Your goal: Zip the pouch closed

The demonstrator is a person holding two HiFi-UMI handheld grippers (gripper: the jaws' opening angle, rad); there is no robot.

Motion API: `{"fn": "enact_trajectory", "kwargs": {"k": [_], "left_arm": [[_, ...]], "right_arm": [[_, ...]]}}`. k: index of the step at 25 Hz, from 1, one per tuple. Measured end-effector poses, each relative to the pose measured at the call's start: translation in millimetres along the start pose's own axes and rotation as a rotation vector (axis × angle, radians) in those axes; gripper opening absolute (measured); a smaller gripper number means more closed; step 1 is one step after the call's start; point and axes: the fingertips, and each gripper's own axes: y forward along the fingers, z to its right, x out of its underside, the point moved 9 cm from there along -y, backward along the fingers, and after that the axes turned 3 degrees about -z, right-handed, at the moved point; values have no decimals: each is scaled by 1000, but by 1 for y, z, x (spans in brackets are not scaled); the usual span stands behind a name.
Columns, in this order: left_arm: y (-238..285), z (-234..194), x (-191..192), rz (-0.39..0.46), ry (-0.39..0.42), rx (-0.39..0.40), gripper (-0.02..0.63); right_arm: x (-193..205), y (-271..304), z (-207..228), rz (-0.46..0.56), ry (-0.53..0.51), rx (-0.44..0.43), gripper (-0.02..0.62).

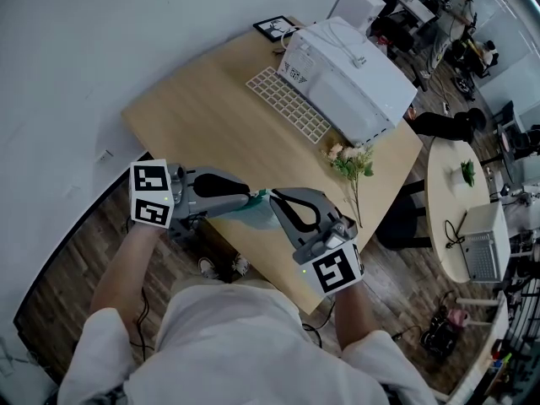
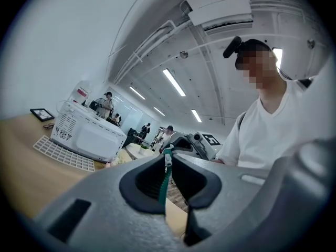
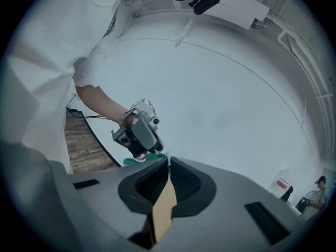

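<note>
A person in a white T-shirt (image 1: pixel 245 344) stands at the near edge of a pale wooden surface (image 1: pixel 202 116), a hand-held tool in each hand, and holds a teal pouch (image 1: pixel 256 213) in the air between the two. At left, the left tongs (image 1: pixel 251 197) point level and are all but closed on the pouch's teal zipper tape (image 2: pixel 165 185), which runs up between the pads to a small silver zipper pull (image 2: pixel 168 160) at their tips. The pouch hangs just past the surface's edge, above the wood-plank floor (image 1: pixel 84 251). At right, the right tongs (image 1: pixel 272 199) tilt slightly downward and are pinched tight at the pouch's top edge; the right gripper view shows the tips (image 3: pixel 168 160) meeting on a small pale piece there, with teal fabric (image 3: pixel 139 160) just to their left, though what exactly that piece is cannot be made out. Farther back on the surface lie a white keyboard (image 1: pixel 287 104), a white boxy appliance (image 1: pixel 350 74) and a sprig of flowers (image 1: pixel 350 160). At far right, a laptop (image 1: pixel 483 251) sits on a round table (image 1: pixel 445 184).
</note>
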Motion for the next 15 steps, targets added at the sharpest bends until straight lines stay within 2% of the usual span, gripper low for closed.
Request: {"fn": "enact_trajectory", "kwargs": {"k": [15], "left_arm": [[-1,1,0,6,15,-37,49]], "right_arm": [[4,0,3,22,33,8,15]]}}
